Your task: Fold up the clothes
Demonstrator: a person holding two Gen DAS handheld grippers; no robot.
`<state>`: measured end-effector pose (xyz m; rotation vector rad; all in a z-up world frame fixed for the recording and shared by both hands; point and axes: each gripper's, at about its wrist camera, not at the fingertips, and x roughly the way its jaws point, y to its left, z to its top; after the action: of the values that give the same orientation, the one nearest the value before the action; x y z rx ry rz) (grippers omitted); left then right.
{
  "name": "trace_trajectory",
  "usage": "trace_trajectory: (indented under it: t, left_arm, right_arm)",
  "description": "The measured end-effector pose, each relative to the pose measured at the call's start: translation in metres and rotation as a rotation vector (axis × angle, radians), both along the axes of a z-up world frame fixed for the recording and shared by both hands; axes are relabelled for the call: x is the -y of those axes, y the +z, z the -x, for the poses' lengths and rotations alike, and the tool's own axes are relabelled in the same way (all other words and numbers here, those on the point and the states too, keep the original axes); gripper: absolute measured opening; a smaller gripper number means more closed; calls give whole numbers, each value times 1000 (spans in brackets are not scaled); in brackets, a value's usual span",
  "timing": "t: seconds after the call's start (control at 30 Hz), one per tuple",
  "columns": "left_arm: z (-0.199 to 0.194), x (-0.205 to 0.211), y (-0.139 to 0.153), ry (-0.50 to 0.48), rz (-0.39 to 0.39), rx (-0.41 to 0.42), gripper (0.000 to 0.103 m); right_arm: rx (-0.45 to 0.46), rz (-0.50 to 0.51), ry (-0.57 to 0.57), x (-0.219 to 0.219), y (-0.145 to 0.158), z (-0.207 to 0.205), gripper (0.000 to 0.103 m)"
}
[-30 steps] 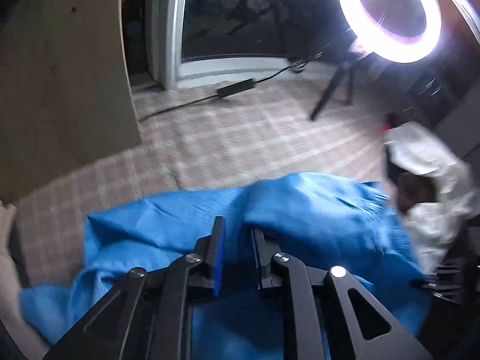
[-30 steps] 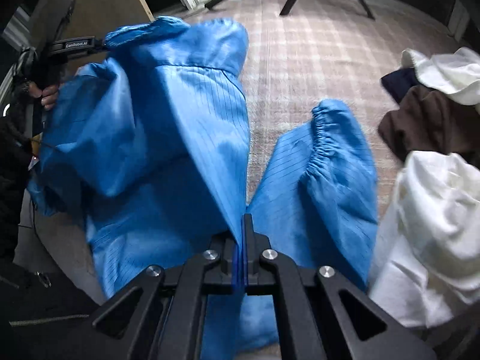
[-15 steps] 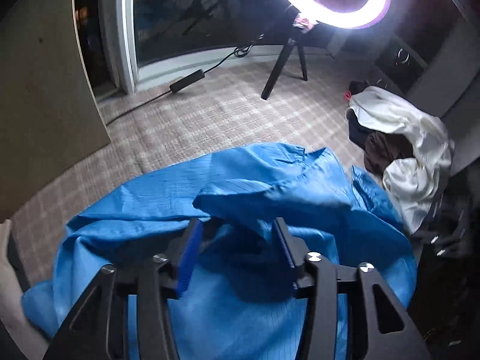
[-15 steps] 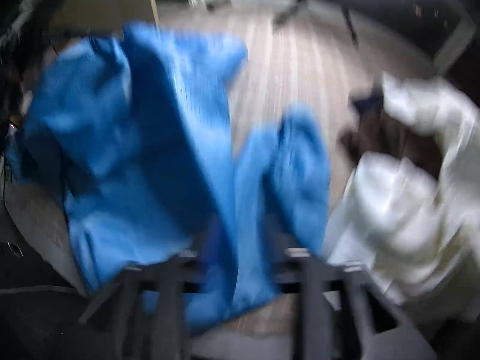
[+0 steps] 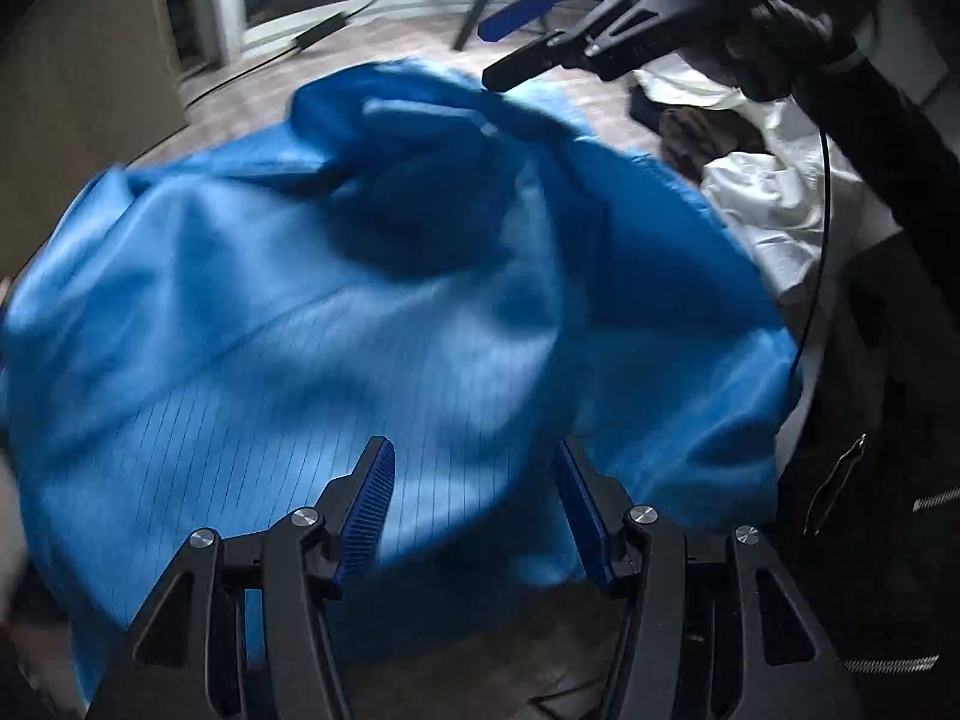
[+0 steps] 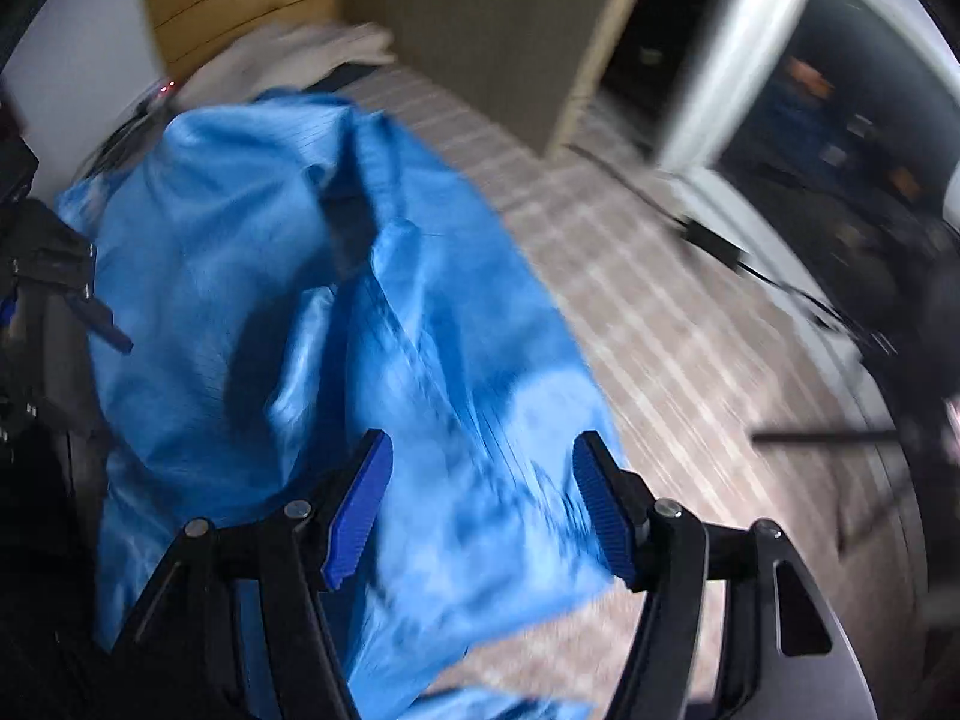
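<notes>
A blue striped garment lies in a loose crumpled heap on the plaid carpet. My left gripper is open and empty just above its near edge. My right gripper is open and empty over the same garment, which looks blurred from motion. The right gripper also shows in the left wrist view, held open beyond the heap's far side.
A pile of white and brown clothes lies right of the garment. A tripod leg and a cable are on the carpet near a glass door. A wooden panel stands behind.
Both grippers have opened and let go of the blue garment, which has dropped into a heap. The right gripper has swung round toward the door side.
</notes>
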<state>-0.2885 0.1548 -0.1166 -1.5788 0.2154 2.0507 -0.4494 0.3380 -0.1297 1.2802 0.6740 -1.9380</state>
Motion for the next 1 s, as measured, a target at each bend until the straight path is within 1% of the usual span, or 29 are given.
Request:
trace_trajectory:
  t: [0.07, 0.17, 0.27, 0.3, 0.37, 0.4, 0.47, 0.53, 0.63, 0.73, 0.77, 0.83, 0.9, 0.93, 1.0]
  left_arm:
    - [-2, 8, 1, 56, -2, 2, 53]
    - [-2, 19, 2, 134, -4, -2, 53]
    - [-2, 27, 2, 177, 0, -5, 53]
    - [-2, 28, 2, 182, 8, -7, 53]
    - [-4, 29, 4, 193, 28, -17, 53]
    - [-5, 29, 4, 190, 35, -22, 53]
    - [-8, 28, 6, 185, 50, -33, 53]
    - [-13, 24, 7, 154, 63, -46, 53]
    - [-21, 11, 6, 74, 93, -67, 57]
    - [-23, -4, 0, -18, 125, -88, 57]
    - [-22, -7, -3, -31, 129, -91, 57]
    - [-16, -10, -6, -43, 123, -81, 57]
    - [-9, -8, -4, -44, 103, -74, 57]
    - [-6, -6, 0, -36, 93, -77, 57]
    - [3, 1, 12, -20, 91, -112, 57]
  right_arm:
    - [58, 36, 66, 6, -11, 8, 62]
    - [175, 62, 117, 15, -30, 12, 62]
    - [273, 59, 147, 16, -44, 5, 62]
    - [291, 62, 153, 14, -46, 1, 61]
    - [271, 86, 148, 6, -41, -10, 36]
    - [260, 87, 131, 2, -38, -13, 15]
    - [236, 103, 78, -9, -28, -21, 12]
    - [201, 119, 34, -20, -13, -36, 10]
    - [137, 139, -61, -37, 10, -54, 10]
    - [97, 176, -209, -62, 29, -59, 10]
    - [88, 182, -244, -69, 33, -59, 10]
    - [50, 182, -320, -90, 40, -65, 8]
    - [32, 182, -361, -102, 44, -75, 8]
    - [27, 197, -379, -111, 49, -83, 8]
    - [20, 240, -404, -124, 57, -98, 7]
